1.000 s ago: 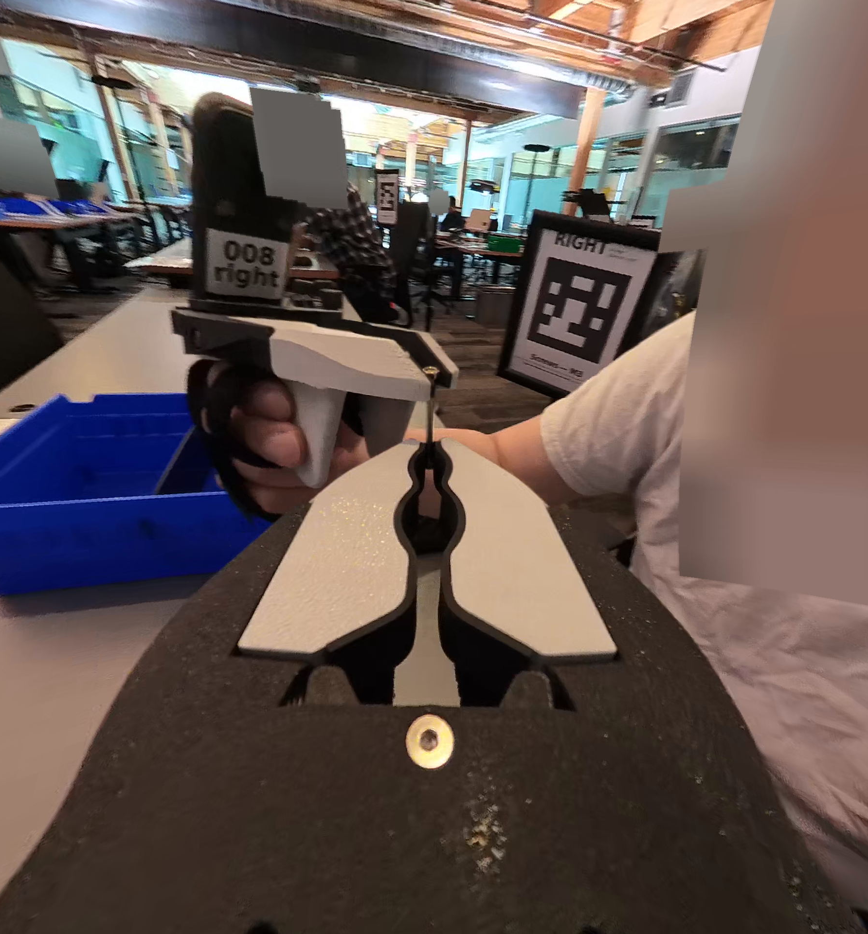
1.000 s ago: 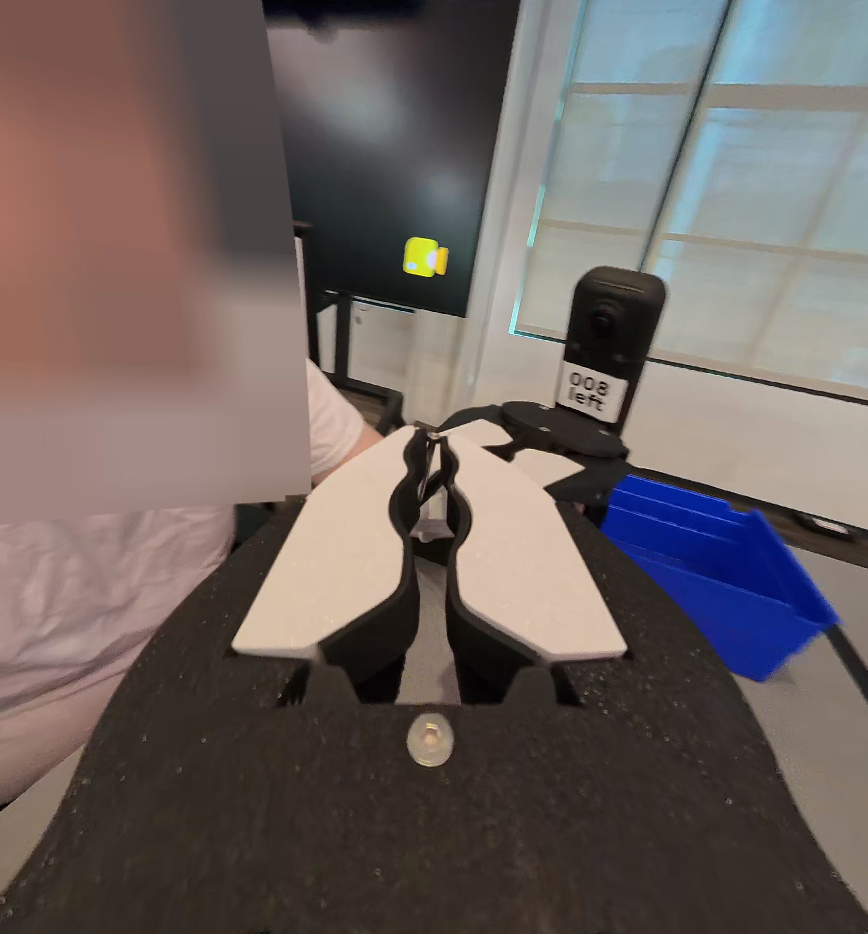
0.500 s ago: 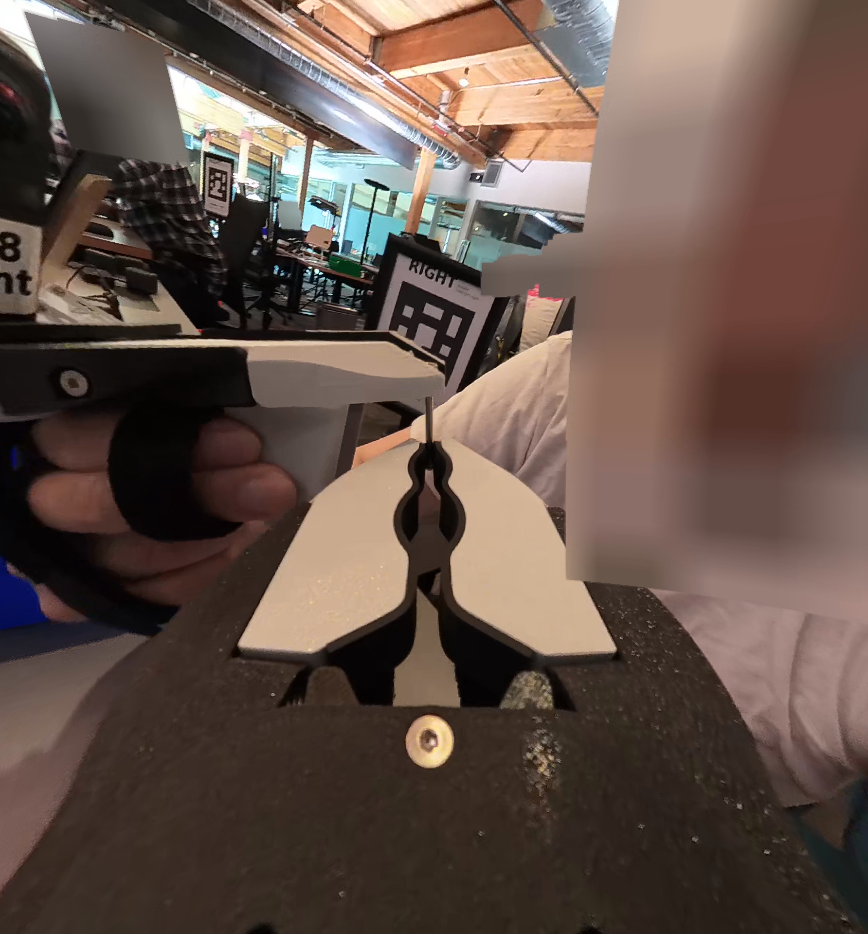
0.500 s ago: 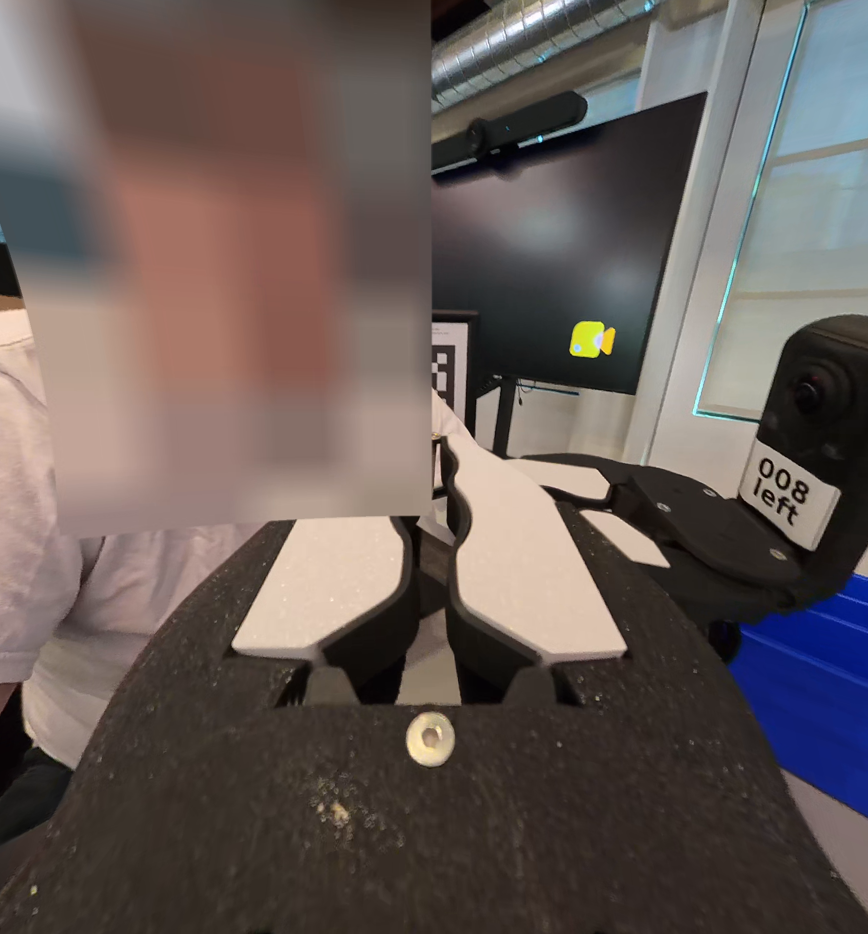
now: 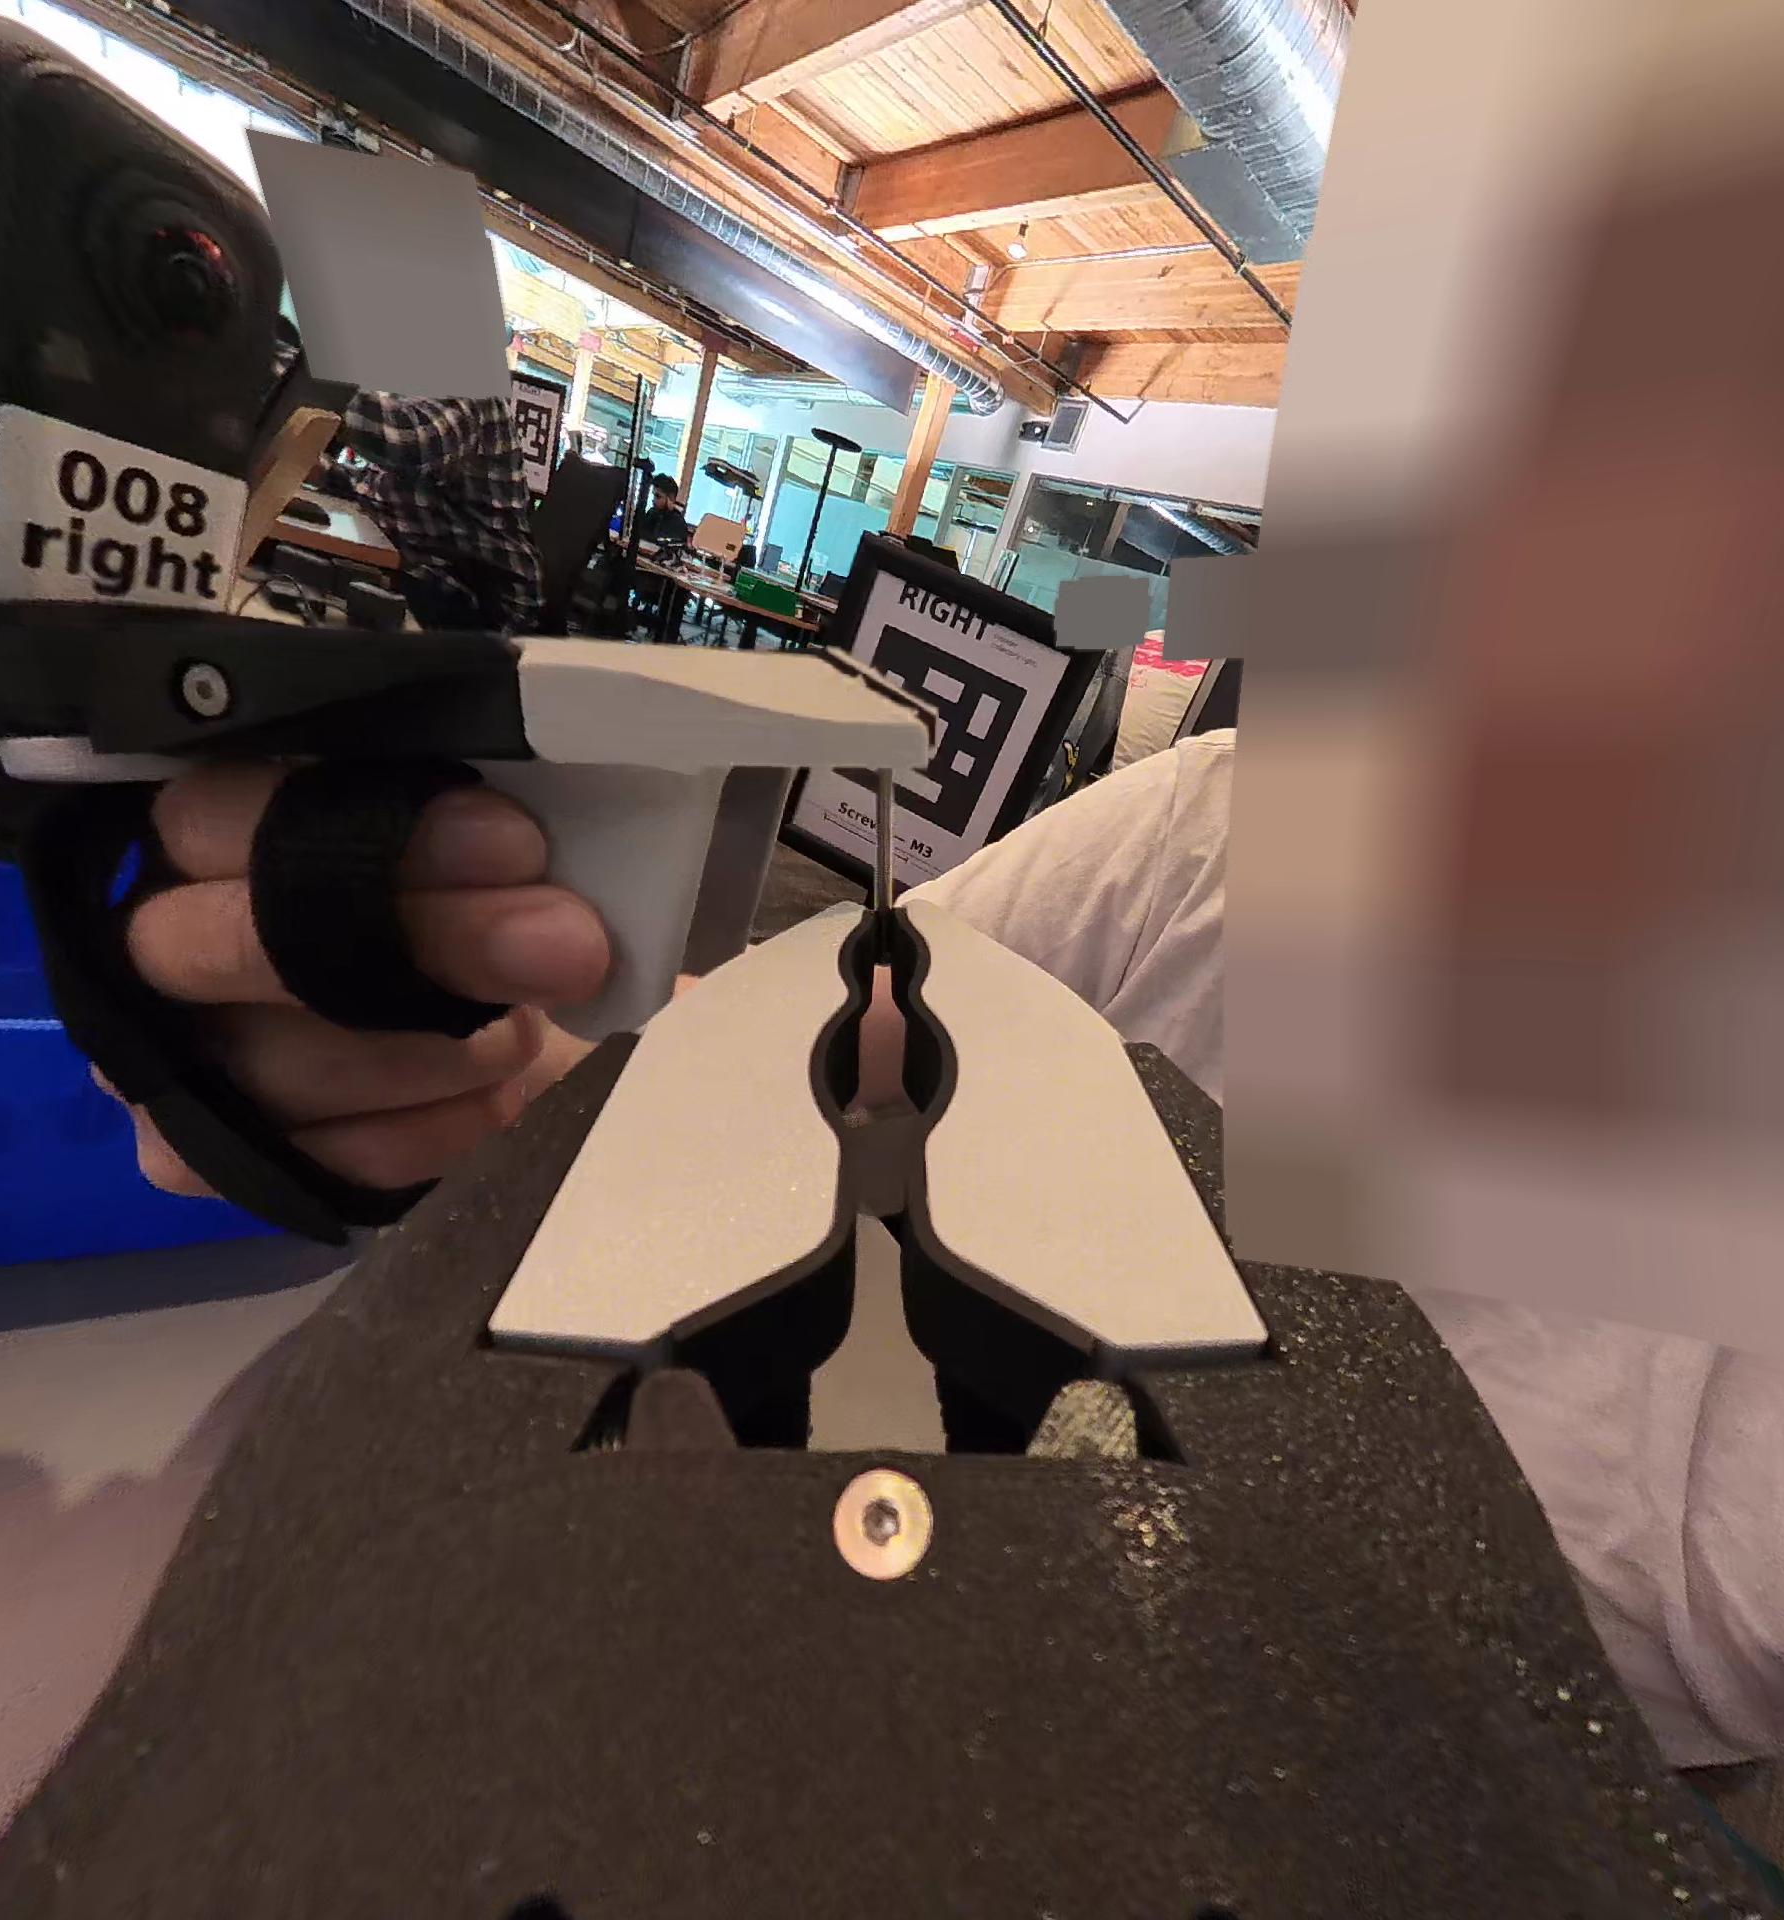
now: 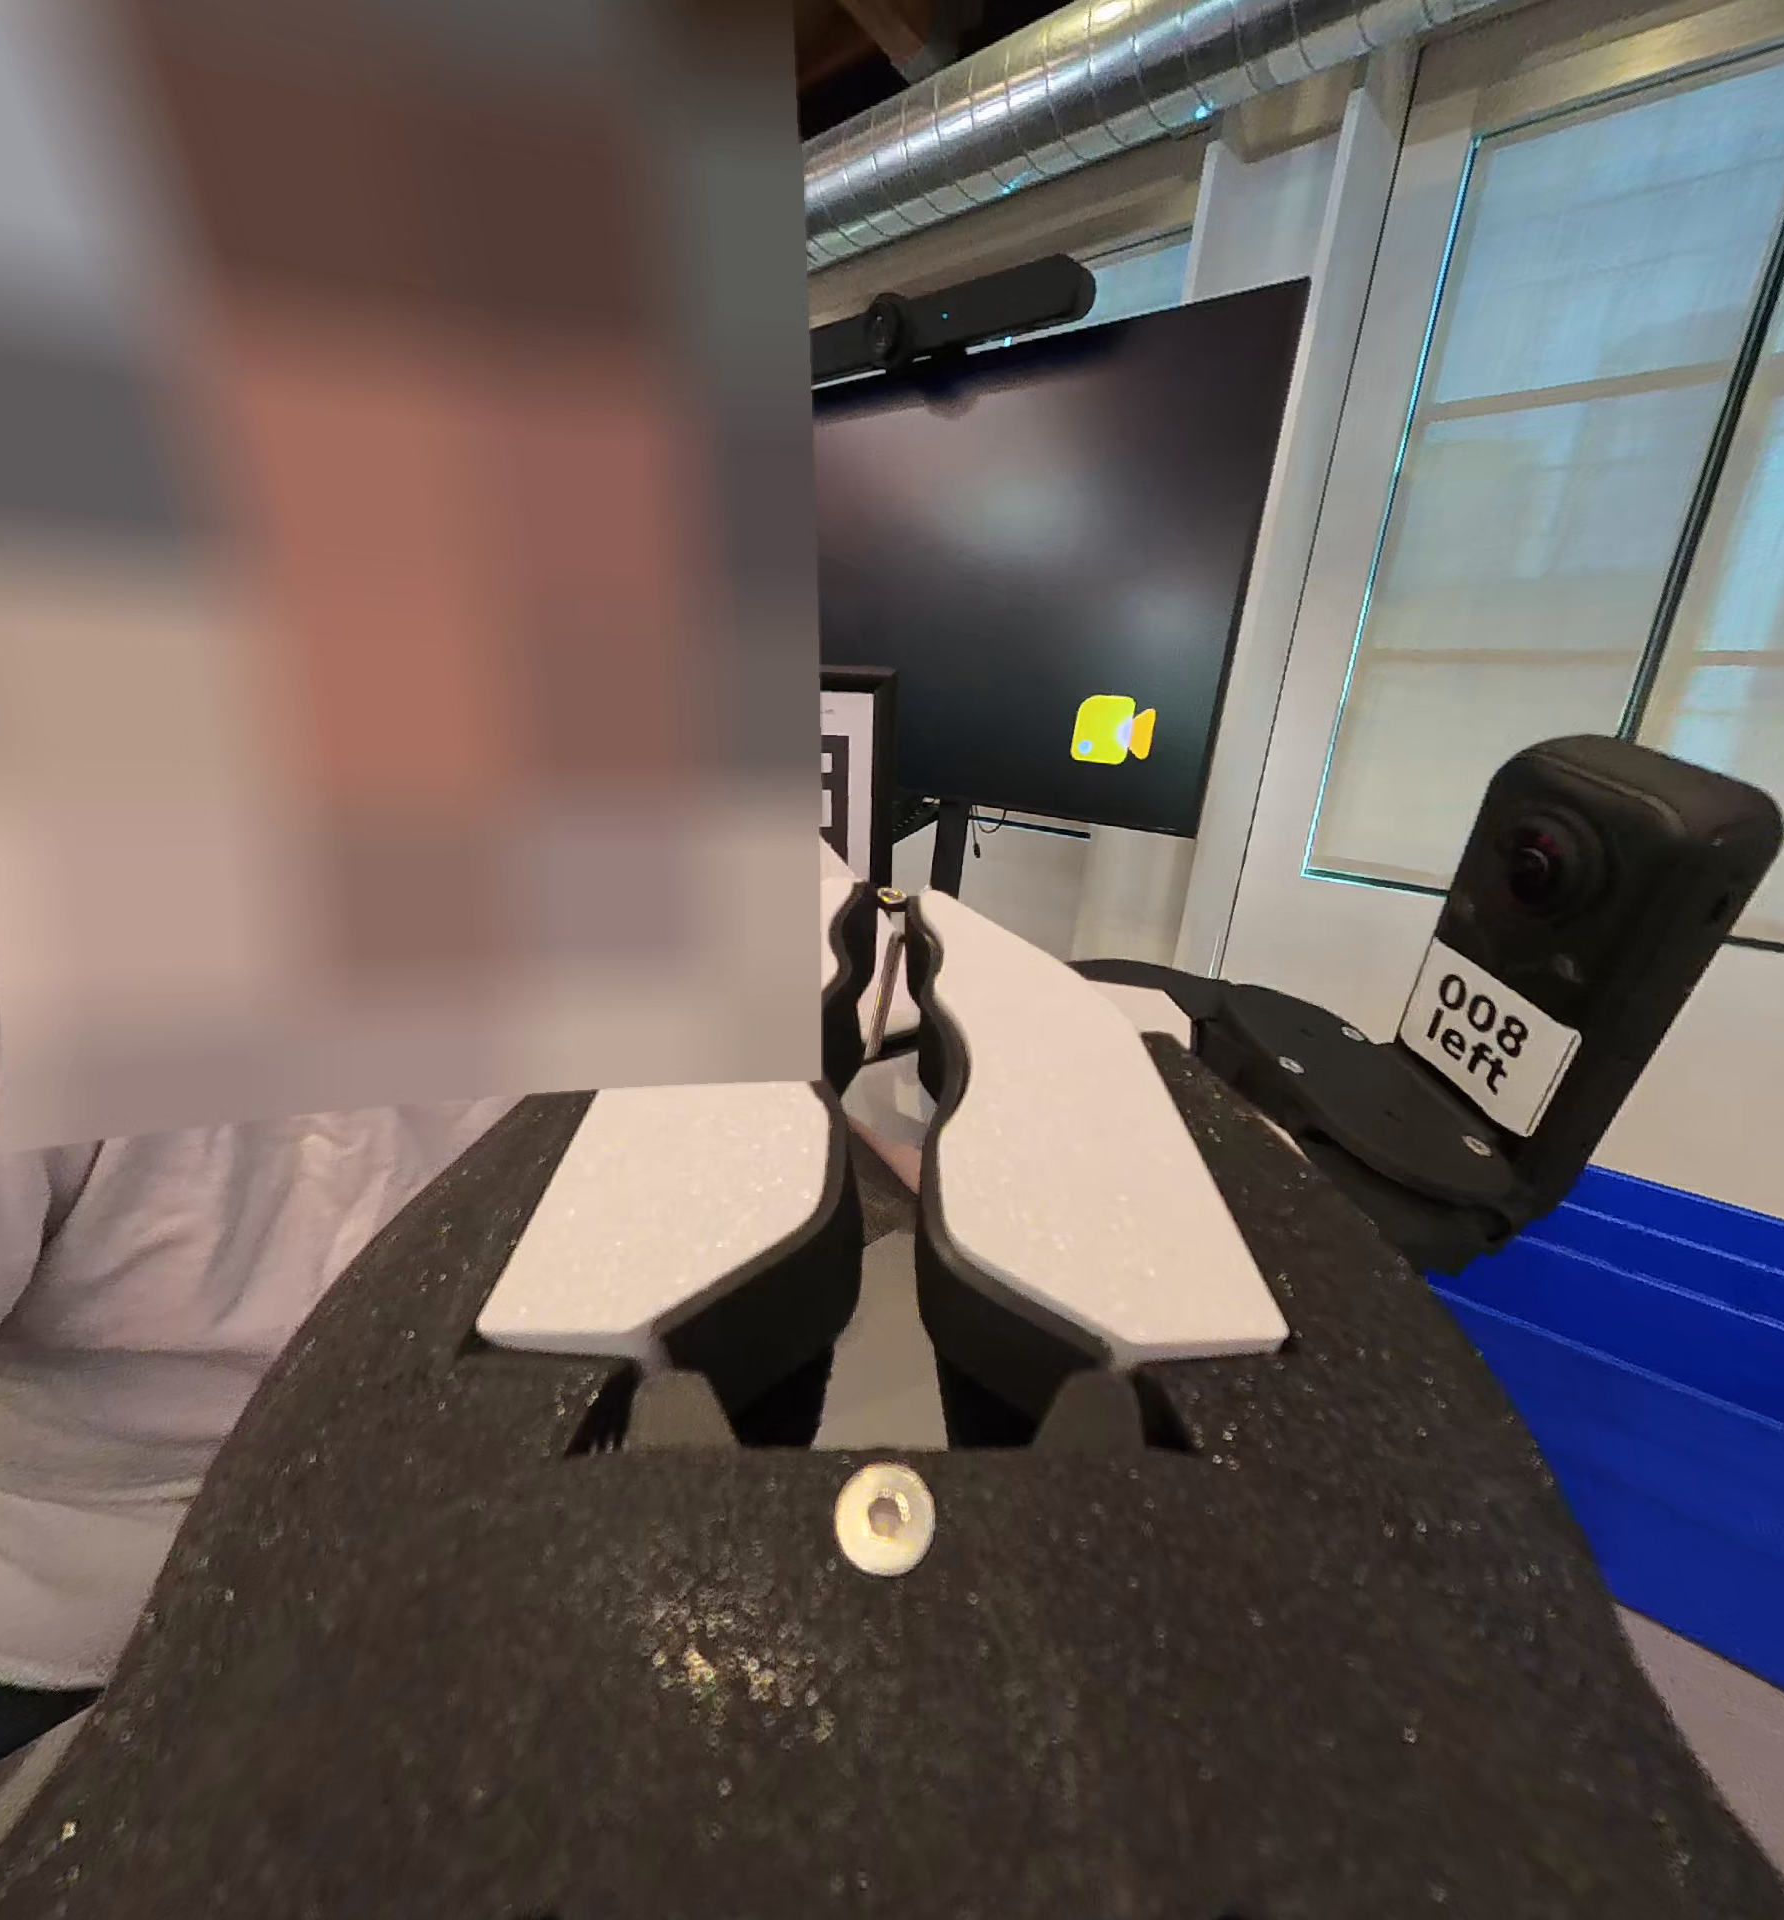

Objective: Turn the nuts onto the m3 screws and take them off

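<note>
My left gripper (image 5: 883, 914) is shut on the lower end of a thin m3 screw (image 5: 880, 842) that stands upright from its tips. My right gripper (image 5: 914, 727), held in a hand, comes in from the left and sits on the screw's top end. In the right wrist view my right gripper (image 6: 888, 900) is shut on a small nut (image 6: 889, 896) at its very tips. The screw shaft (image 6: 886, 982) shows below, in the gap between the fingers. The left gripper's black body (image 6: 1324, 1060) lies just right of it.
A blue bin (image 5: 36, 1143) stands on the grey table behind the hand and also shows in the right wrist view (image 6: 1646, 1351). The person's white sleeve (image 5: 1075, 883) is close behind the screw. A framed marker sign (image 5: 961, 717) stands further back. Both grippers' tips are close together, under 4 cm apart.
Both grippers have risen and tilted up together toward the person, staying joined at the screw. The right gripper now sits closer and level, and the blue bin has slid toward the frame edges.
</note>
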A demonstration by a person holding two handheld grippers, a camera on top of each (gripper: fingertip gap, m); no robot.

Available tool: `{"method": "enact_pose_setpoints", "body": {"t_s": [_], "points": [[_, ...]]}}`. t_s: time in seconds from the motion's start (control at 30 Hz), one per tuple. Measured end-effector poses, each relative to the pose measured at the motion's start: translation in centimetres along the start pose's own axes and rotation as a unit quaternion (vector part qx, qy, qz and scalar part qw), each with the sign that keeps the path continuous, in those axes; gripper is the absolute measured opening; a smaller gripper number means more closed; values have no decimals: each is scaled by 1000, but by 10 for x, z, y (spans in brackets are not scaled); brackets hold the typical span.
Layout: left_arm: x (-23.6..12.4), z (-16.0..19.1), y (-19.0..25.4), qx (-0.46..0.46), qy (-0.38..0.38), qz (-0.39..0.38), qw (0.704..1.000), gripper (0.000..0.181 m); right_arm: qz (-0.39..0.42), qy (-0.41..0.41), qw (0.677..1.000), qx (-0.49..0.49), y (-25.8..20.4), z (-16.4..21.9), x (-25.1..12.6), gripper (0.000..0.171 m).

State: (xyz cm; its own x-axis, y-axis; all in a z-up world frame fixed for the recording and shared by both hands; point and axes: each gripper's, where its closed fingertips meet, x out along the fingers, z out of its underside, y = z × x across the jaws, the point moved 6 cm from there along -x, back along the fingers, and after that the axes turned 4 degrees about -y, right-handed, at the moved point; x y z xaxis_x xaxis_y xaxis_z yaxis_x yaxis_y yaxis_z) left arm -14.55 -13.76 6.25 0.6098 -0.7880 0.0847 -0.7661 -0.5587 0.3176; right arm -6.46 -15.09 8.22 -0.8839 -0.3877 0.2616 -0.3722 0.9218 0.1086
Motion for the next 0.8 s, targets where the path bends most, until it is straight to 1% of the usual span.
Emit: {"method": "enact_pose_setpoints", "body": {"t_s": [0.13, 0.23, 0.33, 0.4, 0.43, 0.47, 0.53, 0.57, 0.6, 0.67, 0.73, 0.8], "points": [[-1, 1, -4, -7, 3, -6, 1000, 2, 23, 3, 1000, -4, 3, -3, -2, 5], [-4, 0, -6, -5, 2, -15, 1000, 2, 75, -22, 997, -13, 7, -10, -5, 5], [-10, -3, -6, 8, -2, -36, 999, 2, 163, -87, 982, -27, 7, -26, -13, 5], [-18, -8, -5, 22, -3, -57, 998, 2, 222, -165, 960, -35, 0, -36, -23, 5], [-22, -12, -4, 29, -4, -69, 997, 2, 256, -222, 940, -30, -4, -37, -31, 5], [-26, -15, -4, 36, -7, -86, 996, 2, 291, -286, 913, -21, -9, -36, -42, 5], [-34, -21, -1, 51, -12, -114, 992, 2, 361, -412, 836, 13, -24, -28, -74, 5], [-38, -24, 1, 57, -12, -124, 991, 2, 395, -461, 794, 45, -34, -23, -94, 5], [-41, -27, 3, 62, -12, -135, 989, 2, 423, -489, 759, 82, -44, -19, -113, 5], [-47, -31, 7, 73, -16, -152, 986, 2, 475, -510, 699, 162, -62, -12, -148, 5], [-51, -35, 11, 84, -18, -166, 982, 2, 508, -522, 644, 234, -80, -2, -177, 6], [-54, -39, 15, 89, -12, -169, 981, 2, 528, -542, 581, 300, -96, 11, -201, 6]]}}
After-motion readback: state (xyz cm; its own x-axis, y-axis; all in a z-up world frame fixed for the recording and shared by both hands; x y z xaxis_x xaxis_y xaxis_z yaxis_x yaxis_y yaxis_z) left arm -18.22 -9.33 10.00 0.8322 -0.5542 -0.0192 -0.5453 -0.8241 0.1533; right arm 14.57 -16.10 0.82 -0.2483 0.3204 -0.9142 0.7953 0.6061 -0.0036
